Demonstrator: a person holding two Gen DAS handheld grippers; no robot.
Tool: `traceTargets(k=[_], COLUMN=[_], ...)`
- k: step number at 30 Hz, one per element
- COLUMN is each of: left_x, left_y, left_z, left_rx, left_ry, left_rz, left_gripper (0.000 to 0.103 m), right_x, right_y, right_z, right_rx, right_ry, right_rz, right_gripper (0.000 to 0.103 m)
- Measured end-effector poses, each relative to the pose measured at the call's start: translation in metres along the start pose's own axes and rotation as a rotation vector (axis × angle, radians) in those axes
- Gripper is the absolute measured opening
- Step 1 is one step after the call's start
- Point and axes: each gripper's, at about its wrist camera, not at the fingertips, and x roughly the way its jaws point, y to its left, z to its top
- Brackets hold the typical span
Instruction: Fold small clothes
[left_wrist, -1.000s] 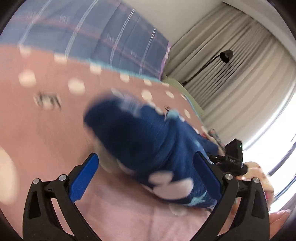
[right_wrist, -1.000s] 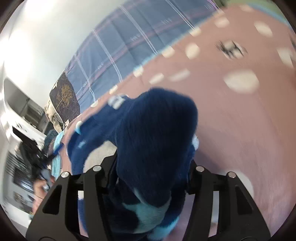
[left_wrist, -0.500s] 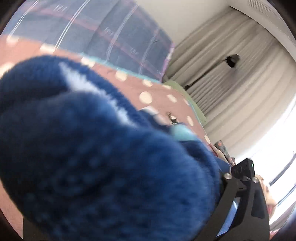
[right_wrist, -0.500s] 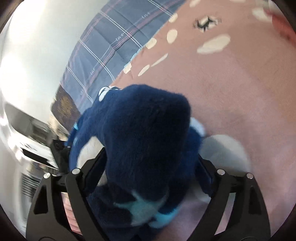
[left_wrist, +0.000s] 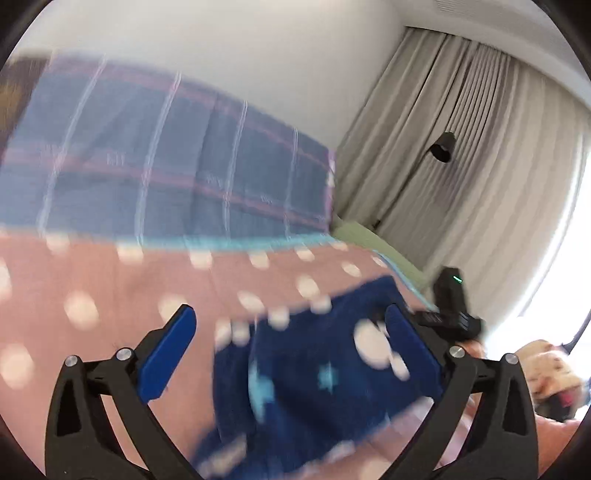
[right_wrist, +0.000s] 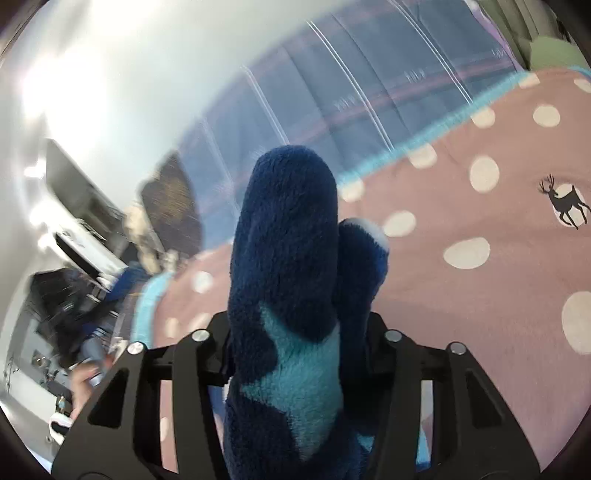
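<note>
Left tongs (left_wrist: 291, 347) stand as wide as they go, blue pads (left_wrist: 168, 354) well apart, nothing pinched btwn them. We see the garment (left_wrist: 317, 373) spread on the blanket (left_wrist: 92, 280) in front of and partly btwn the pads; the right pad overlaps its edge in the left wrist view, but we can't tell if it touches. View is blurred w/ motion.

Right tongs (right_wrist: 299, 332) are closing, w/ a thick fold of the same garment (right_wrist: 291, 258) btwn the jaws. The fleece fills the gap and sticks up as a rounded dark-blue hump, a 2nd smaller fold w/ a white tip just beside it on the right. A light-blue star patch sits low on the hump, right at the jaws. Pads themselves are hidden by the fleece; from the way it bulges out both sides we read it as gripped.

Garment: dark-blue fleece w/ white spots and pale-blue stars. In the left wrist view it lies across the lower middle of the blanket, far corner toward the right tongs' body (left_wrist: 452, 306), a black block w/ a green light.

Blanket is pink w/ cream dots, a turquoise hem and a small deer print (right_wrist: 565, 201). Behind it a blue plaid cover (left_wrist: 166, 177) runs along the wall. Curtains (left_wrist: 461, 166) and a black lamp (left_wrist: 443, 147) at right, by a bright window. A hand (right_wrist: 85, 376) shows at lower left in the right wrist view, blurred.
</note>
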Motion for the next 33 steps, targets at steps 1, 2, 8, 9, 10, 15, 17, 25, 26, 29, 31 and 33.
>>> traceTargets(k=[1,2,8,9,10,15,17,25,26,29,31,33], left_x=[0.003,0.005,0.056,0.066,0.076,0.114,0.132,0.131,0.126,0.113,0.092,0.073], left_y=[0.000,-0.001,-0.001,0.003,0.009,0.039,0.041,-0.001,-0.010,-0.034,-0.037,-0.033], left_z=[-0.020,-0.035,-0.117,-0.120,-0.120,-0.109,-0.111,-0.078,-0.069,-0.032,-0.005,0.021], left_rx=[-0.019,-0.028,-0.192,-0.213,-0.258,-0.514,-0.529,-0.317,-0.266,-0.146,-0.101,-0.061], left_ry=[0.033,0.057,0.256,0.266,0.255,0.141,0.173,0.111,0.100,0.065,0.022,-0.026], left_rz=[-0.067,-0.117,-0.188,-0.155,-0.114,-0.105,0.001,0.072,0.081,0.117,0.140,0.184], left_gripper=[0.102,0.102,0.102,0.102,0.102,0.102,0.102,0.052,0.051,0.051,0.052,0.053], right_x=[0.007,0.008,-0.027,-0.033,-0.037,-0.042,-0.041,-0.035,-0.036,-0.041,-0.045,-0.045], right_y=[-0.007,-0.019,-0.123,-0.136,-0.147,-0.142,-0.129,-0.130,-0.134,-0.126,-0.108,-0.095], right_z=[0.002,0.001,-0.047,-0.055,-0.062,-0.069,-0.065,-0.065,-0.064,-0.059,-0.046,-0.032], right_rx=[0.019,0.034,0.204,0.239,0.265,0.218,0.157,0.138,0.164,0.178,0.152,0.152], right_ry=[0.016,0.029,0.060,0.051,0.041,0.026,0.023,-0.006,-0.009,-0.028,-0.055,-0.073], right_rz=[-0.030,-0.055,-0.027,0.000,0.021,0.002,-0.046,-0.070,-0.058,-0.056,-0.035,0.006], right_gripper=[0.048,0.047,0.045,0.045,0.045,0.045,0.045,0.048,0.047,0.040,0.036,0.036])
